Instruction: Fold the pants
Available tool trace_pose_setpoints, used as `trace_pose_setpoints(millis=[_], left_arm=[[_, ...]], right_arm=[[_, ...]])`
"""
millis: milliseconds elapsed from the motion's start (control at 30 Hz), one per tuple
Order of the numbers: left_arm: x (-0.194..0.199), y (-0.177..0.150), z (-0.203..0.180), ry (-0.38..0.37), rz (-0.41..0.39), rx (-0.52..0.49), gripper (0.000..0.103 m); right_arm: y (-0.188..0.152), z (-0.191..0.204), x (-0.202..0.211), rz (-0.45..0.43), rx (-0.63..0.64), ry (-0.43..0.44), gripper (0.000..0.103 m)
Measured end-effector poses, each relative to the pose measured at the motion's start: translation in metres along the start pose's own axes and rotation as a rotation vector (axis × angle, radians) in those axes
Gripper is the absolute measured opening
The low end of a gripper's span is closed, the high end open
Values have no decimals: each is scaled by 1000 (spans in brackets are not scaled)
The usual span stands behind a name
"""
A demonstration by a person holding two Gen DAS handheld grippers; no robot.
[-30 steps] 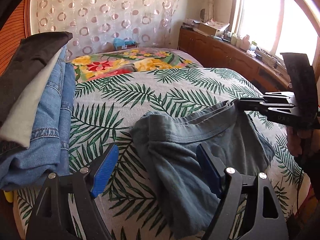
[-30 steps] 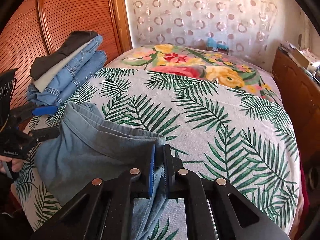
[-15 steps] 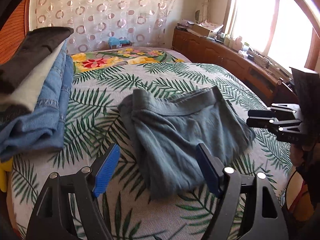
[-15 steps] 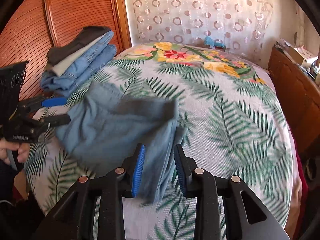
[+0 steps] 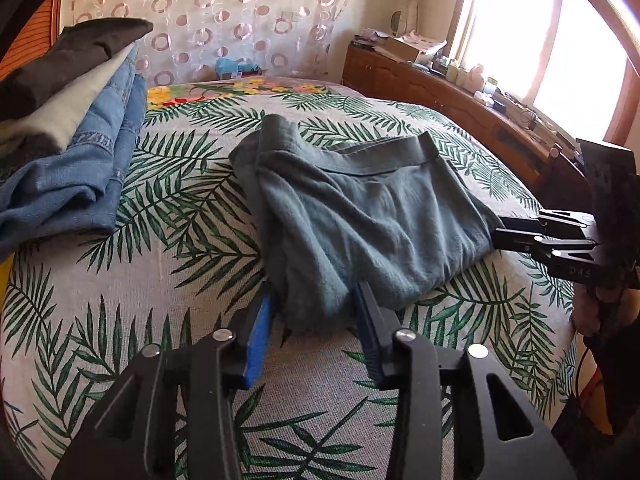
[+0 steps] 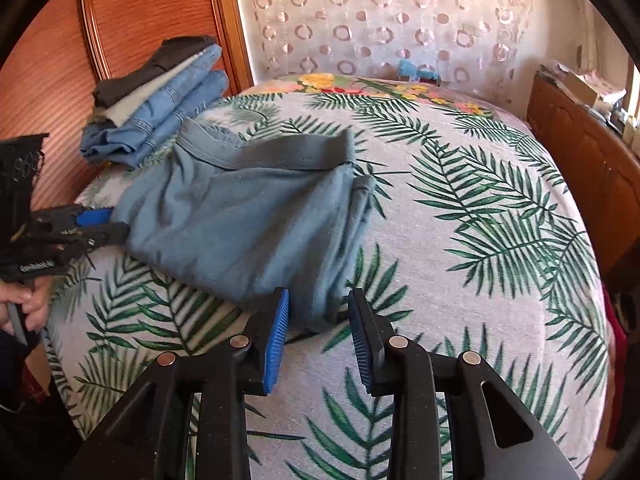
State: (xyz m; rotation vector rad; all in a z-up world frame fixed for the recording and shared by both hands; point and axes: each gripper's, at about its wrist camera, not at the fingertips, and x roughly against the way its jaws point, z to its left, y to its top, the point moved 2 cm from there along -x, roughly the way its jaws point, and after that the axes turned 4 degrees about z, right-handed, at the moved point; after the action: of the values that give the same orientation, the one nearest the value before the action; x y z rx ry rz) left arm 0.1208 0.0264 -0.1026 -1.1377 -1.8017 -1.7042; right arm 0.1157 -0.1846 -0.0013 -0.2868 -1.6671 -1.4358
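Grey-blue pants (image 5: 368,216) lie folded in a bundle on the palm-leaf bedspread (image 5: 180,272), waistband toward the far side; they also show in the right wrist view (image 6: 244,224). My left gripper (image 5: 316,312) is open, its fingers either side of the bundle's near left corner. It also shows in the right wrist view (image 6: 106,224). My right gripper (image 6: 318,312) is open, its fingers either side of the bundle's near right corner. In the left wrist view it (image 5: 504,232) touches the bundle's right edge.
A stack of folded jeans and dark and pale garments (image 5: 68,136) sits at the bed's left side by a wooden headboard (image 6: 60,60). A wooden cabinet (image 5: 460,120) with clutter runs along the right under the window. A floral pillow (image 6: 384,86) lies at the far end.
The right gripper opened and let go of the pants, which dropped flat onto the bed. Both grippers moved down to the bundle's near corners; the left jaws have narrowed.
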Motion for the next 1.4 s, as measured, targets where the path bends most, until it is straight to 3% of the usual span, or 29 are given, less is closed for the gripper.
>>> trace_pose_setpoints(millis=[67, 100, 133, 200, 567, 967, 1067, 1200, 1267, 1300, 1333, 1400], left_arm=[[-1, 0, -1, -2, -1, -7, 31], [-1, 1, 0, -7, -1, -5, 25], [0, 0, 0, -18, -4, -6, 19], [6, -1, -1, -11, -15, -8, 16], [52, -32, -18, -21, -43, -33, 13], [65, -51, -35, -4, -13, -70, 13], [62, -50, -34, 15, -2, -69, 19], [63, -46, -30, 37, -19, -60, 49], [64, -43, -28, 43, -25, -50, 52], [63, -41, -26, 47, -25, -44, 64], [63, -40, -24, 48, -31, -37, 84], [62, -36, -22, 51, -46, -35, 88]], right_arm=[[-2, 4, 0, -4, 5, 15, 25], [-3, 5, 1, -12, 11, 10, 12], [-4, 5, 1, -17, 15, 11, 12], [-7, 2, 5, -31, 1, 28, 8], [-36, 14, 47, -60, 37, 44, 6], [-70, 27, 91, -65, 57, 56, 7], [-76, 26, 93, -48, 42, 55, 7], [-74, 25, 95, -50, 27, 54, 7], [-73, 25, 96, -56, 23, 43, 7], [-72, 25, 97, -59, 19, 41, 7], [-72, 24, 98, -62, 16, 41, 7], [-70, 24, 101, -71, 13, 34, 7]])
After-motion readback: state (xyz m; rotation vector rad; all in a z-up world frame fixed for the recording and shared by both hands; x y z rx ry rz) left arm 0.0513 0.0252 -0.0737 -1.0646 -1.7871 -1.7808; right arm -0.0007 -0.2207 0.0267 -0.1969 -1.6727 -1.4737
